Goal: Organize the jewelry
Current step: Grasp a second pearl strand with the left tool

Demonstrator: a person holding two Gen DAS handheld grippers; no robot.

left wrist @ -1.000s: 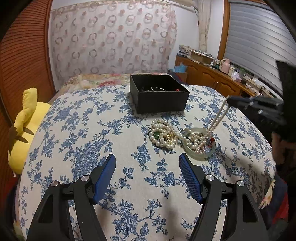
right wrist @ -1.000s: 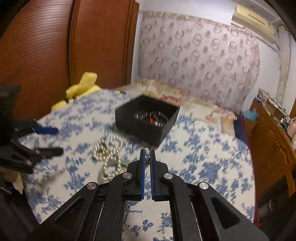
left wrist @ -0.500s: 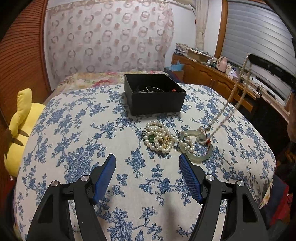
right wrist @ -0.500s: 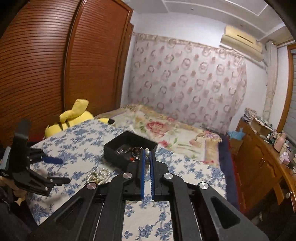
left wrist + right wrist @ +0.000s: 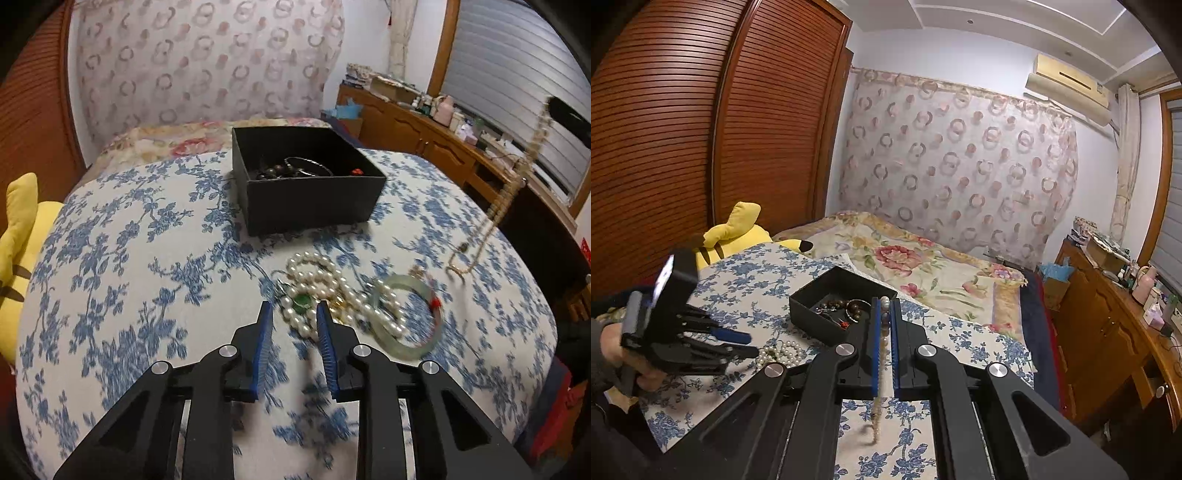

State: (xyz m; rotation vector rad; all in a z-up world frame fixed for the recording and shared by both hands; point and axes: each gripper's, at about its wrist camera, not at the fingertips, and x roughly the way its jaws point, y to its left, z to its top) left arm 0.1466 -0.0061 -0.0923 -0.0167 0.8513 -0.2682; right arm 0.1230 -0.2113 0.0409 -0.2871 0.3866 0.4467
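Observation:
A black jewelry box (image 5: 306,177) sits on the blue floral bedspread (image 5: 129,258) with dark beads and a bangle inside; it also shows in the right wrist view (image 5: 831,306). A pile of white pearls (image 5: 325,291) with a green stone lies beside a pale jade bangle (image 5: 410,317). My left gripper (image 5: 293,317) hovers low at the pile's near edge, jaws partly closed with nothing between them. My right gripper (image 5: 884,310) is shut on a beaded necklace (image 5: 509,192), lifted clear of the bed and dangling.
A yellow plush toy (image 5: 18,258) lies at the bed's left edge. A wooden dresser (image 5: 424,125) with clutter stands on the right. A slatted wooden wardrobe (image 5: 683,147) is behind the bed. A floral blanket (image 5: 923,266) covers the bed's far end.
My right gripper has lifted the beaded necklace off the jade bangle until it hangs free. My left gripper has narrowed its jaws and moved forward to the pearl pile.

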